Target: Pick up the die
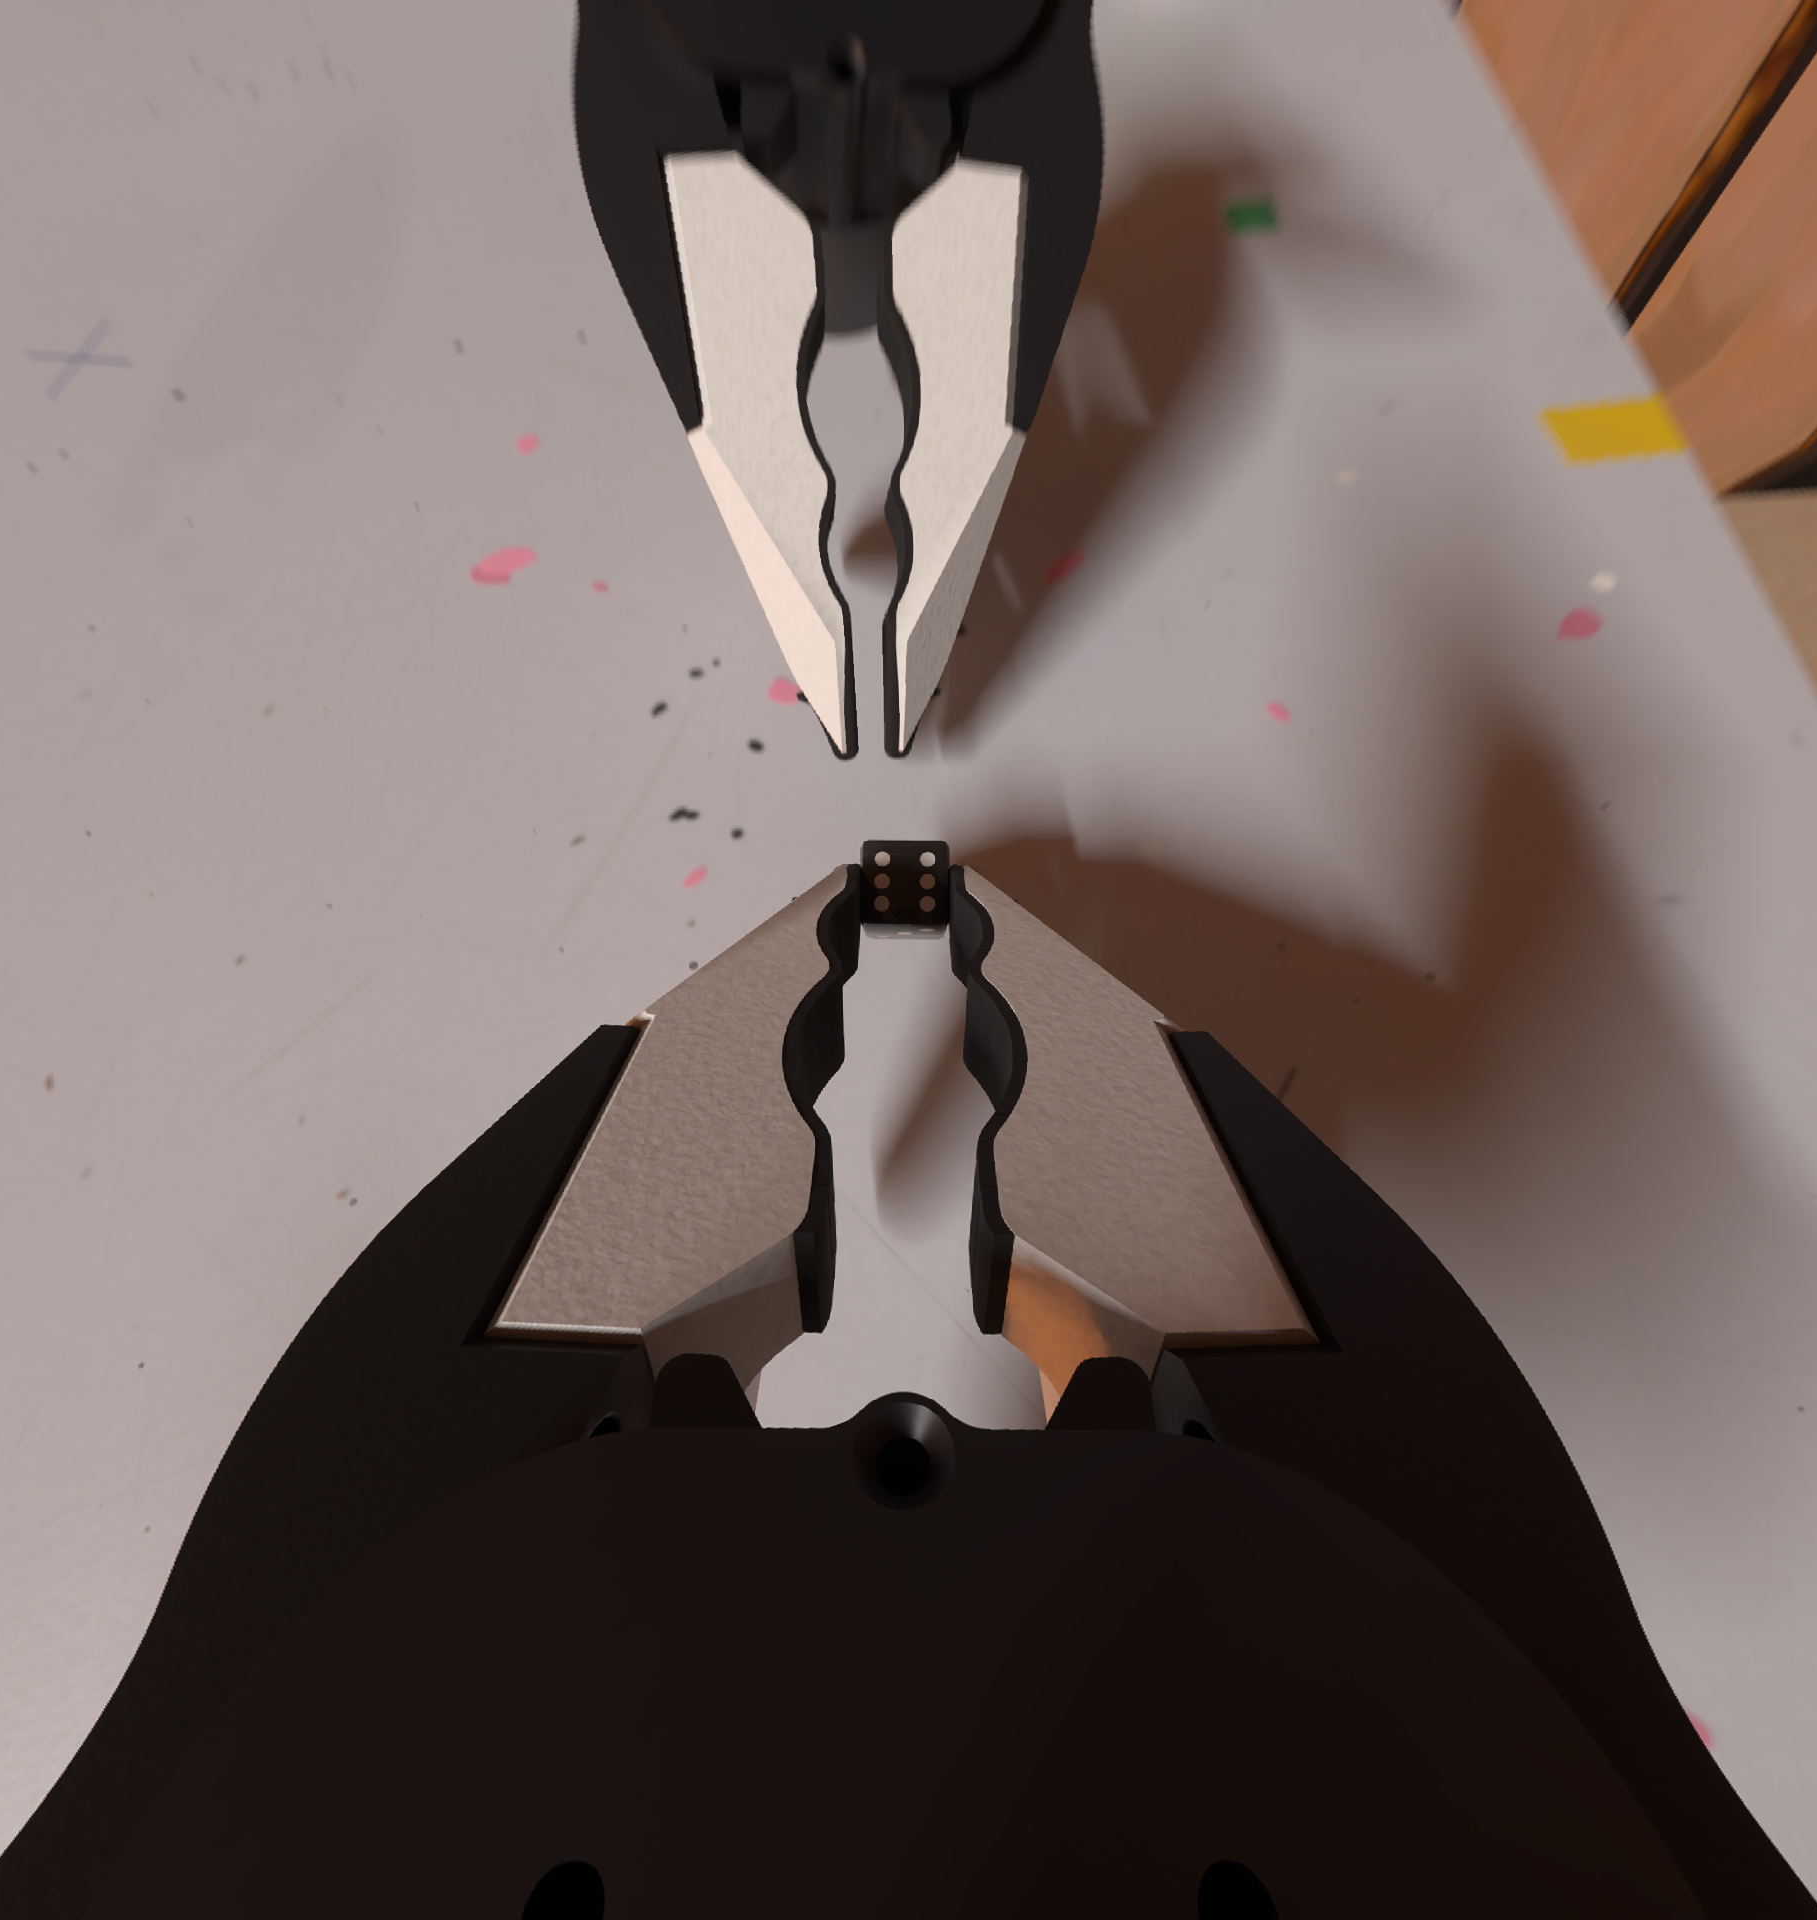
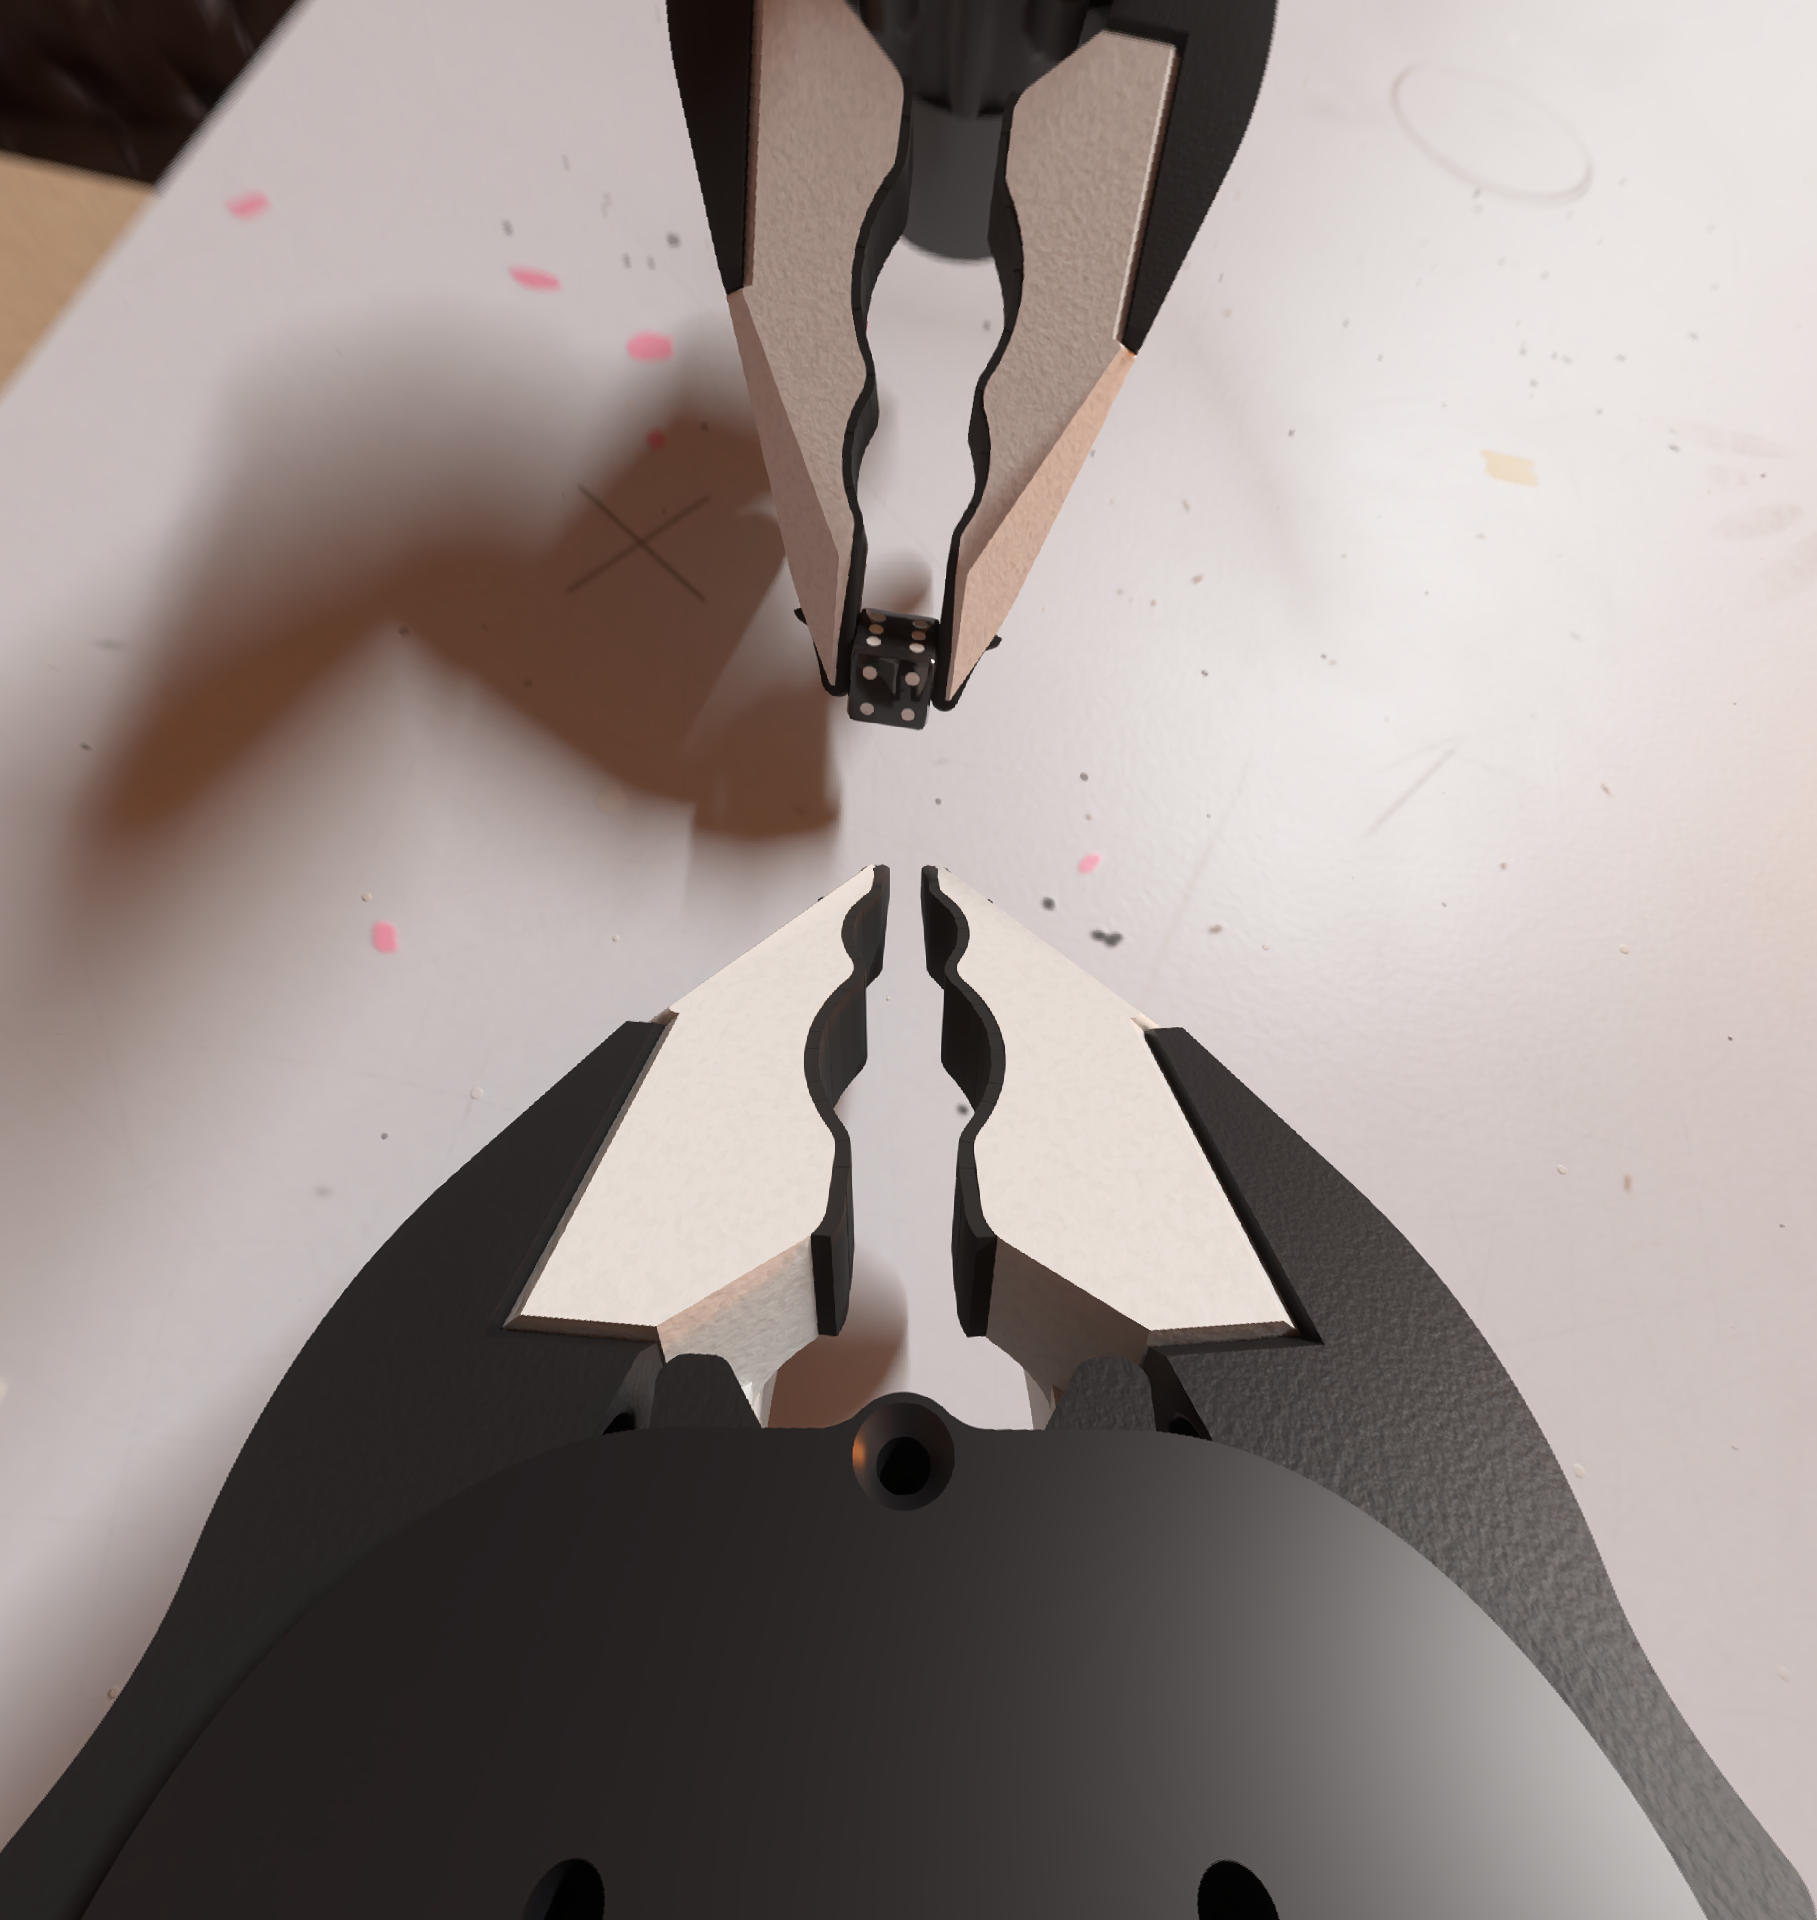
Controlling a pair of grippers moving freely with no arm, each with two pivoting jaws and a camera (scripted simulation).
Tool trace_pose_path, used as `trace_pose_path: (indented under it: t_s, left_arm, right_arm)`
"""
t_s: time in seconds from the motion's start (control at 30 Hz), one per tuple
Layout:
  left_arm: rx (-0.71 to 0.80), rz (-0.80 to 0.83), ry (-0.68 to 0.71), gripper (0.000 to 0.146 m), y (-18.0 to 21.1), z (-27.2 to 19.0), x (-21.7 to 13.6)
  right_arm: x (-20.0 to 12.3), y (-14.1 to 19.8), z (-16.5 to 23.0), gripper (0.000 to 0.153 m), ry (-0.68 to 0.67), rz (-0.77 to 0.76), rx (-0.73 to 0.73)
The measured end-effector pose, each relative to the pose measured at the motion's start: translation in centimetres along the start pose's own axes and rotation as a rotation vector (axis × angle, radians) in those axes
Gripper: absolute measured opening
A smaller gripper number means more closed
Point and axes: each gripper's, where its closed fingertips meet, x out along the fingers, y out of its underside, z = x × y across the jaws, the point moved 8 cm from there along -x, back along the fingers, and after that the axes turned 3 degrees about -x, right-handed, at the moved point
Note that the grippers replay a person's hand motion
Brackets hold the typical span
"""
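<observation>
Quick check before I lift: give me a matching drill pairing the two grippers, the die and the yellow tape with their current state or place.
Things:
1. left gripper
2. right gripper
3. small black die with pale pips
4. yellow tape strip

States or places:
A. near the table's edge
B. fingertips nearly together, holding nothing
C. pinched between fingertips
D. shut on the cube

Pairs: 1-D, 2-B, 3-C, 4-A
</observation>
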Motion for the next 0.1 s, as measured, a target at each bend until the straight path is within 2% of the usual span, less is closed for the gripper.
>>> trace_pose_path:
  t_s: [0.1]
  left_arm:
    - [-0.009, -0.069, 0.013, 0.016, -0.26, 0.05, -0.41]
  right_arm:
    - [-0.37, 0.09, -0.23, 0.006, -0.022, -0.070, 0.027]
